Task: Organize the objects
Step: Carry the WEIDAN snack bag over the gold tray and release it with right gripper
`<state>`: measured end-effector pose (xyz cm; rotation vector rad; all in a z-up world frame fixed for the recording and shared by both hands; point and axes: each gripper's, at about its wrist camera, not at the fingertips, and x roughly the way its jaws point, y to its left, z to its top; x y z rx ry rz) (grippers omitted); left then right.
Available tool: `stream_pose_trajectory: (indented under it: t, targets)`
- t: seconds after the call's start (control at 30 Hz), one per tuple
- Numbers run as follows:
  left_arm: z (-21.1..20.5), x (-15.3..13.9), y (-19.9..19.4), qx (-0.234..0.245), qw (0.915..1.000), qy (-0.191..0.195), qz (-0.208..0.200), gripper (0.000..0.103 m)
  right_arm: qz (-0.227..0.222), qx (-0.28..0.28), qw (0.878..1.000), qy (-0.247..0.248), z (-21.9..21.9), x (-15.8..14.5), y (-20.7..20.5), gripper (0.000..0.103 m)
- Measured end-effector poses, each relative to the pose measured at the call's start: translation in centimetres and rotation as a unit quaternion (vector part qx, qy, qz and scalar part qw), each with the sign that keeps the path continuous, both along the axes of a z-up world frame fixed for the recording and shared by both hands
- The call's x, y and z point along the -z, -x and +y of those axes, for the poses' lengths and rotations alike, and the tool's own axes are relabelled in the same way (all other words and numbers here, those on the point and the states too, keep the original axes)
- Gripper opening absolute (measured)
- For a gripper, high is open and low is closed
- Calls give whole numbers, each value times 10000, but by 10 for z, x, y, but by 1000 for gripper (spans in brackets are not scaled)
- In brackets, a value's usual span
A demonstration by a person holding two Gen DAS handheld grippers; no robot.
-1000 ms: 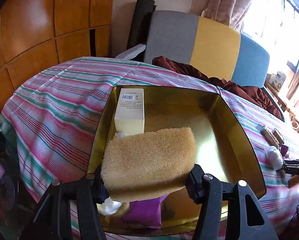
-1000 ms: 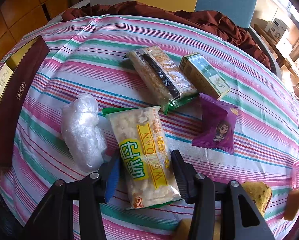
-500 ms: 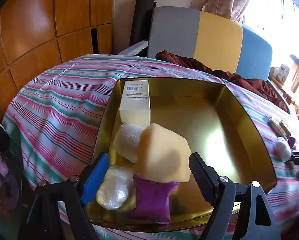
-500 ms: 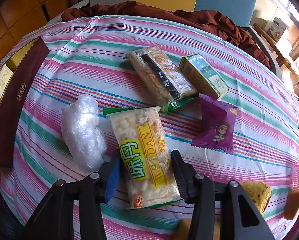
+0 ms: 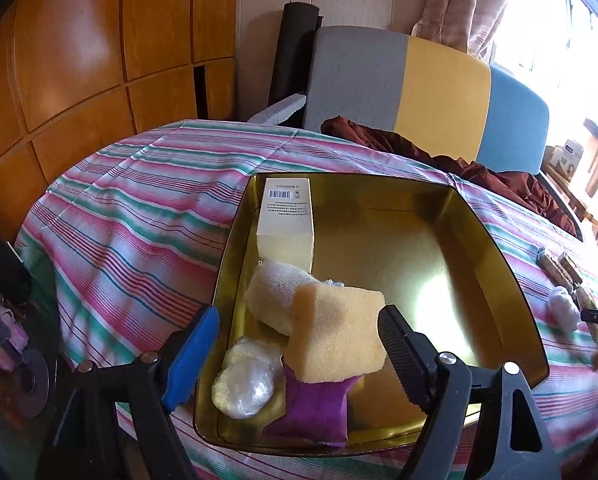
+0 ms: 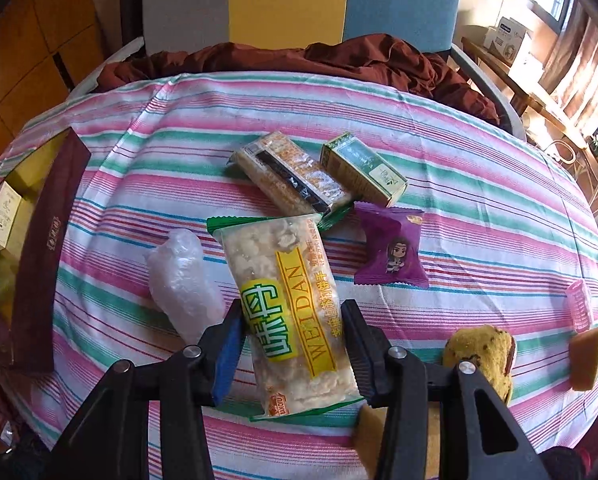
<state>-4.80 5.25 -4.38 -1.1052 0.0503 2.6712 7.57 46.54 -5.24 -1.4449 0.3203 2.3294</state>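
While our left gripper [image 5: 299,344] hangs over the gold tin [image 5: 511,276], its jaws have just been opening and now stand wide, clear of the sponge [image 5: 337,334], which rests inside on a purple packet [image 5: 315,404] and a roll [image 5: 275,296]. Our right gripper [image 6: 293,346] has its jaws closed on the snack pack [image 6: 287,304], its far end overlapping a second bar [image 6: 291,176] on the striped bench [image 6: 479,200]. To do this step well, we judge, we should hold firm, lift straight clear of the plastic bundle [image 6: 181,278] just beside it, then carry the pack left to the tin.
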Motion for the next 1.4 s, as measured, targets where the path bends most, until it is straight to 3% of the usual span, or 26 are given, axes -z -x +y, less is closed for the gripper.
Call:
stream_pose_trajectory:
  t: [0.13, 0.3, 0.53, 0.7, 1.17, 1.3, 1.4]
  targets:
    - [-2, -3, -2, -13, 10000, -56, 8, 83, 307, -161, 9994, 13, -27, -19, -1, 48]
    - [-4, -5, -3, -39, 9999, -104, 10, 83, 601, -803, 9947, 228, -80, -32, 27, 48]
    - [-15, -9, -5, -200, 9996, -174, 50, 85, 794, -1763, 9787, 686, -174, -32, 75, 48]
    - [-27, -10, -7, -319, 9993, -192, 56, 85, 617, -1917, 9757, 869, -222, -16, 105, 48]
    - [-40, -3, -6, -485, 9985, -241, -30, 85, 142, -1821, 9788, 929, -262, 22, 127, 48]
    - [-40, -4, -7, -483, 9985, -241, -18, 85, 56, -1791, 9773, 1134, -266, 30, 129, 49]
    - [-40, -4, -7, -493, 9985, -238, -8, 86, 37, -1879, 9697, 1560, -271, 37, 130, 51]
